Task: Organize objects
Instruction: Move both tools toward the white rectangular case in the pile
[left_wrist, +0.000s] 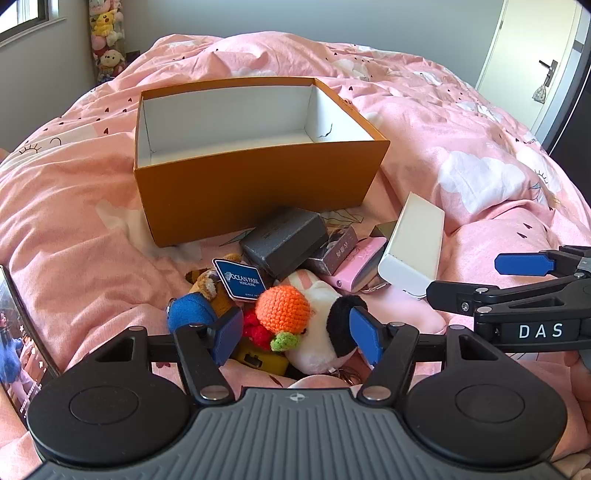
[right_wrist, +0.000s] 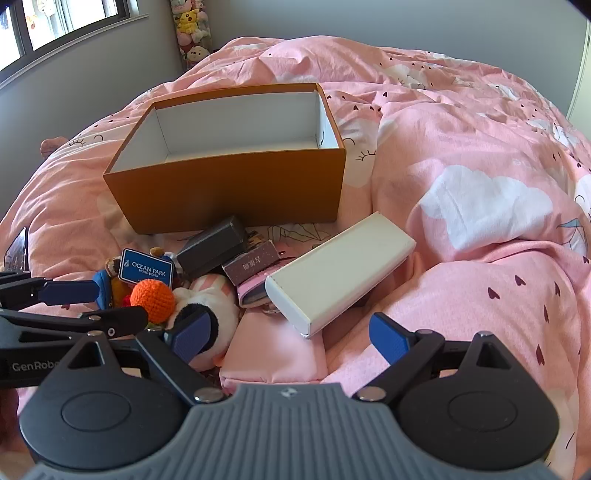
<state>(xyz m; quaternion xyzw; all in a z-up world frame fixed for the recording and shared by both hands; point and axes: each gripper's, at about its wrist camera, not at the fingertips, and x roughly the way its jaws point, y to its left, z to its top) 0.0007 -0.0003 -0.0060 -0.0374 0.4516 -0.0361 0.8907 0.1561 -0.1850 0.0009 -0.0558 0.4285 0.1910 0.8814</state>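
Spread wide, the left gripper (left_wrist: 295, 332) brackets an orange crochet ball (left_wrist: 282, 308) and a black-and-white plush (left_wrist: 325, 336) without pinching either, while the right gripper (right_wrist: 291, 338), equally open and empty, hovers just before the white box (right_wrist: 338, 266). That box lies tilted across the pile, long axis running from near left to far right. I'd close across its narrow sides, then lift it into the empty orange box (right_wrist: 229, 184) behind on the pink duvet (right_wrist: 480, 221).

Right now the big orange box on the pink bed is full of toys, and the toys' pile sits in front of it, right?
Not quite. The orange box is empty; the right wrist view shows its bare white inside. The toys' pile does sit in front of it on the pink bed.
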